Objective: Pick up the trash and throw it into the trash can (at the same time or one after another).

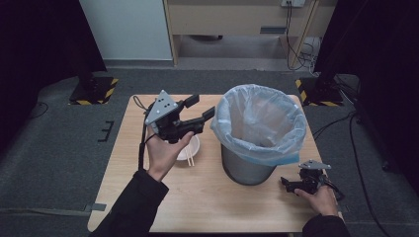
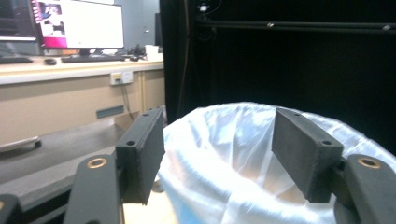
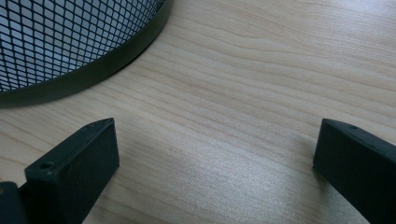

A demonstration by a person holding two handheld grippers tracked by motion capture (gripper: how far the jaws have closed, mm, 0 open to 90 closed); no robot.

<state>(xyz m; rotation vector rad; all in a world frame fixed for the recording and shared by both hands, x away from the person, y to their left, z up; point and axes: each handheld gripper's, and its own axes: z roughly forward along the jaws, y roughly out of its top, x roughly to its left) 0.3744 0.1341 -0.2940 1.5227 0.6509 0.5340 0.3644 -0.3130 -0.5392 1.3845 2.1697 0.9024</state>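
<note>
Matte black, flat rectangular pads tip the left gripper (image 1: 202, 109), whose jaws stand apart with nothing between them, raised just beside the rim of the waste bin (image 1: 247, 170). A crinkled, translucent white liner (image 2: 224, 163) drapes over the bin's dark wire-mesh cylinder. The right gripper (image 3: 215, 172) rests spread over the pale woodgrain table (image 3: 261, 70) near the bin's base. A white round bowl (image 1: 190, 148) with chopsticks (image 1: 190, 159) lies beneath the left hand (image 1: 163, 153).

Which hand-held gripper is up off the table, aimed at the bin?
The left hand-held gripper: raised, open jaws empty, pointing at the lined bin. The right hand-held gripper sits low on the table beside the bin's base.
</note>
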